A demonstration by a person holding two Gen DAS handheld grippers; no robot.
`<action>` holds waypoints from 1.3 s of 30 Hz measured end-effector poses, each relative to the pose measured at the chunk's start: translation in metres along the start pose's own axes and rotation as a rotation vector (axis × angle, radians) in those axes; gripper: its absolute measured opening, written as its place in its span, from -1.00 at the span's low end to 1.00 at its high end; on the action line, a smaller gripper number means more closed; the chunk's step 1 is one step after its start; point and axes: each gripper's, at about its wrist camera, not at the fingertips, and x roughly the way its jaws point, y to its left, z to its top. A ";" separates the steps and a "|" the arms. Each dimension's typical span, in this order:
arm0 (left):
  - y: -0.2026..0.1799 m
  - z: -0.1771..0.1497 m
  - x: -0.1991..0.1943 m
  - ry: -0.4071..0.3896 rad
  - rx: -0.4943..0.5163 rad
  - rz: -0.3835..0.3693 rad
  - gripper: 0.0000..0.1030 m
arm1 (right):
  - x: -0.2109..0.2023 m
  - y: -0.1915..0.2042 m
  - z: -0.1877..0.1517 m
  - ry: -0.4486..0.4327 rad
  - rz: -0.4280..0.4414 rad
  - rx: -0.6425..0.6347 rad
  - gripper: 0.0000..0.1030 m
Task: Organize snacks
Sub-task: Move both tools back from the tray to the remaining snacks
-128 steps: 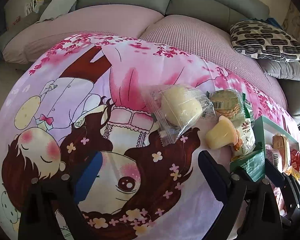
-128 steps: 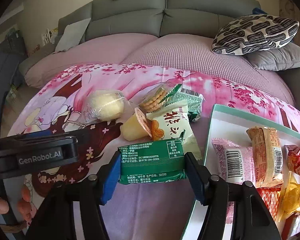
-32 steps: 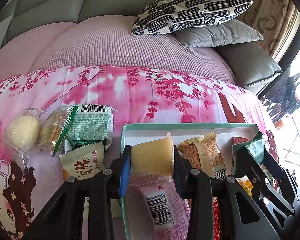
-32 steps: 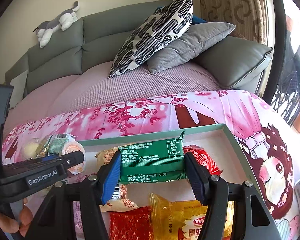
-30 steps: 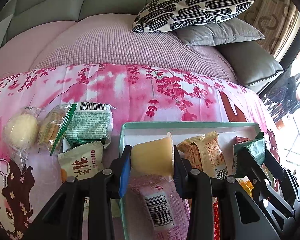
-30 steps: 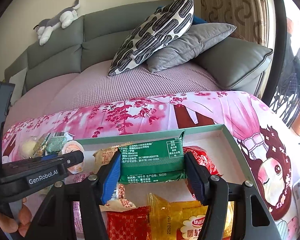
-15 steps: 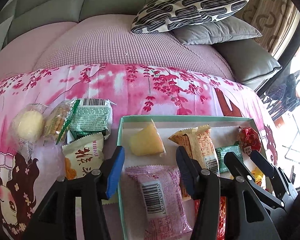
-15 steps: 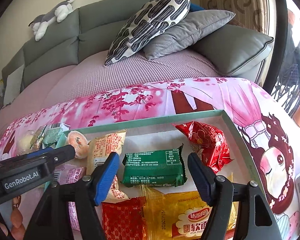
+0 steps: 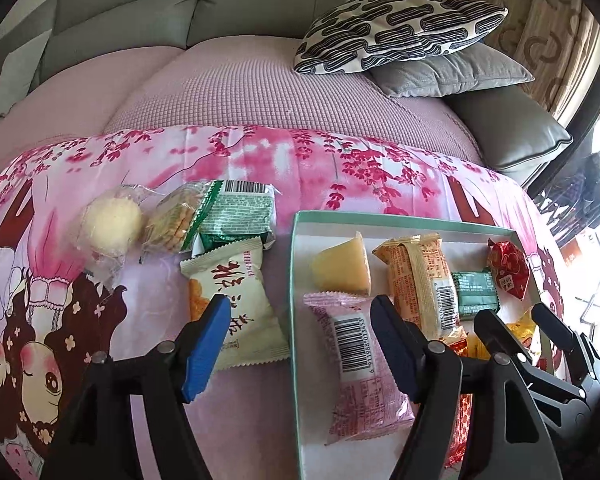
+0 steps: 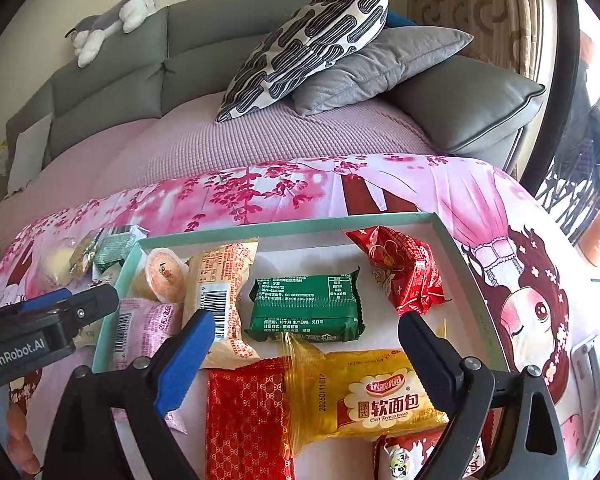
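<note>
A teal-rimmed tray [image 9: 400, 220] lies on the pink cartoon cloth. The yellow jelly cup [image 9: 342, 266] rests on its side in the tray's far left corner. My left gripper [image 9: 298, 312] hovers above the tray's left rim, jaws opening, nothing between them. The green packet [image 10: 306, 306] lies flat in the middle of the tray [image 10: 292, 226], just ahead of my right gripper [image 10: 306, 328], whose jaws are opening wide and are clear of it. To the left of the tray lie a white packet [image 9: 236, 300], a green biscuit pack [image 9: 232, 212] and a wrapped bun [image 9: 110, 224].
Inside the tray also lie an orange packet [image 10: 220, 280], a red packet [image 10: 404, 268], a pink packet [image 9: 356, 356] and a yellow bread packet [image 10: 372, 396]. Behind the cloth stands a grey sofa with a patterned pillow [image 10: 312, 36] and a plush toy [image 10: 112, 16].
Both grippers have opened. The left let the jelly cup drop into the tray and drew back a little. The right let go of the green packet, which now lies in the tray.
</note>
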 end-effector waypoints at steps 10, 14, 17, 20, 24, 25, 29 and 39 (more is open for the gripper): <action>0.019 -0.007 -0.001 -0.033 -0.038 0.048 0.82 | 0.002 0.003 -0.002 0.011 0.007 -0.006 0.86; 0.022 -0.009 -0.001 -0.065 -0.031 0.088 0.88 | 0.001 0.004 -0.003 0.002 0.009 -0.012 1.00; 0.025 -0.009 0.001 -0.070 -0.034 0.099 0.89 | 0.002 0.005 -0.002 0.001 0.010 -0.010 1.00; 0.027 -0.010 0.001 -0.078 -0.039 0.111 0.95 | 0.003 0.005 -0.002 0.001 0.007 -0.014 1.00; 0.031 -0.009 -0.002 -0.098 -0.039 0.119 0.95 | 0.003 0.008 -0.002 -0.011 0.017 -0.014 1.00; 0.033 -0.009 -0.003 -0.104 -0.043 0.119 0.95 | 0.002 0.009 -0.002 -0.015 0.024 -0.014 1.00; 0.045 -0.008 -0.012 -0.143 -0.067 0.128 0.95 | 0.000 0.019 -0.001 -0.031 0.059 -0.029 1.00; 0.092 -0.005 -0.033 -0.229 -0.138 0.211 0.95 | 0.001 0.060 -0.002 -0.022 0.122 -0.103 1.00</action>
